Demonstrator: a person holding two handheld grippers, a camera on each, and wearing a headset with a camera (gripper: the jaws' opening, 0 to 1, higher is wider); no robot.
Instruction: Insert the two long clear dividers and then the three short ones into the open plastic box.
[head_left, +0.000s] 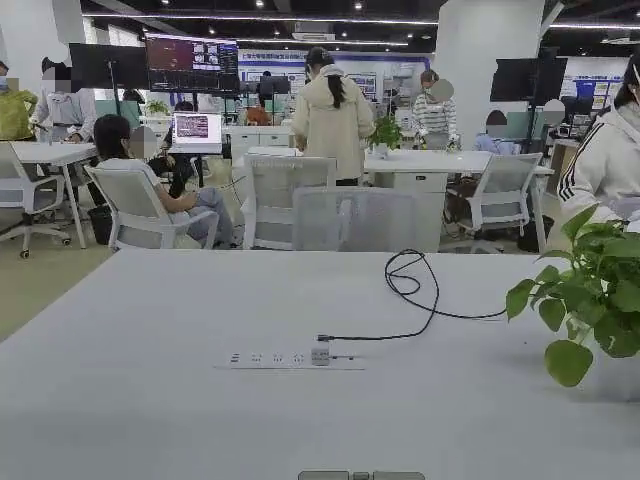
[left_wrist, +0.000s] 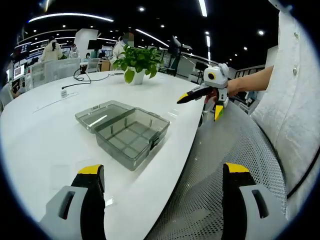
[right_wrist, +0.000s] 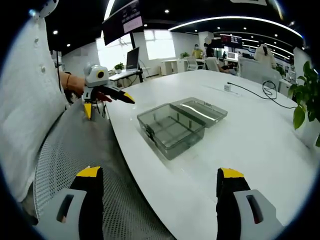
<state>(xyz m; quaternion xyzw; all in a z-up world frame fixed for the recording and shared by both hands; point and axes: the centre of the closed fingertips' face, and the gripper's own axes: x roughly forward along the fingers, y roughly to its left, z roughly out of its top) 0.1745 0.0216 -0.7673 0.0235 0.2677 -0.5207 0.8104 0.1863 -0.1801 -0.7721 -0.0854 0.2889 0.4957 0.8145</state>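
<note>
Both claws are hanging back from the table's near edge, over the mesh back of a chair (left_wrist: 215, 165), and I judge this as waiting at the start, with nothing inserted yet. The left gripper (left_wrist: 162, 172) is gaping wide and carrying nothing; the right gripper (right_wrist: 160, 175) is spread just as wide and is equally bare. Each is looking across at the plastic box (left_wrist: 131, 136), which is sitting near that edge between them with its lid (left_wrist: 102, 114) lying flat and open beside it, so the inside is facing up, ready to take pieces from above. The table (head_left: 150, 400) is showing white and smooth, carrying a power strip (head_left: 290, 357), a looping black cable (head_left: 420, 300) and a potted plant (head_left: 585, 300). Beyond it, people (head_left: 330, 110) are working at desks in an open office.
</note>
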